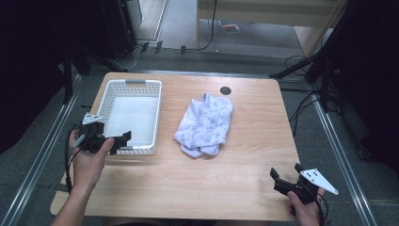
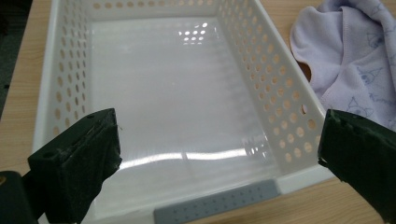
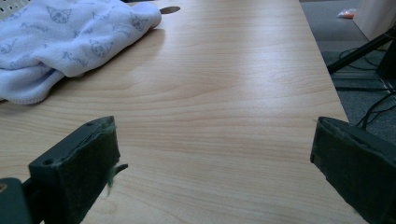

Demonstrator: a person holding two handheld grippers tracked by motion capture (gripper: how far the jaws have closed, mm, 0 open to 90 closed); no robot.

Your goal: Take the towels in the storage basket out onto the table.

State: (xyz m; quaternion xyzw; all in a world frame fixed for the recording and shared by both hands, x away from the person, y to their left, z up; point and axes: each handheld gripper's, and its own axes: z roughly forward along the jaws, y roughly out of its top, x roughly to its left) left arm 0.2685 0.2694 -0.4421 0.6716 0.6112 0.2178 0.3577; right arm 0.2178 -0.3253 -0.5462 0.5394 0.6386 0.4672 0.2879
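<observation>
A crumpled pale lilac cloth [image 1: 205, 124] with small printed figures lies on the middle of the wooden table [image 1: 197, 183]; its edge also shows in the left gripper view [image 2: 350, 56] and in the right gripper view [image 3: 65, 42]. A white perforated basket [image 1: 107, 94] stands at the left, nothing inside it [image 2: 46, 93]. My left gripper [image 1: 123, 138] hovers open at the basket's near end [image 2: 219, 154], jaws wide apart. At the table's near right corner my right gripper [image 1: 285, 172] stands open over bare wood [image 3: 215, 154], well short of the cloth.
A round cable hole [image 1: 226, 90] sits in the table's far edge behind the cloth. Dark stands, cables [image 1: 301, 106] and metal rails [image 1: 343, 155] flank the table on the grey floor. Bare wood stretches along the front between both hands.
</observation>
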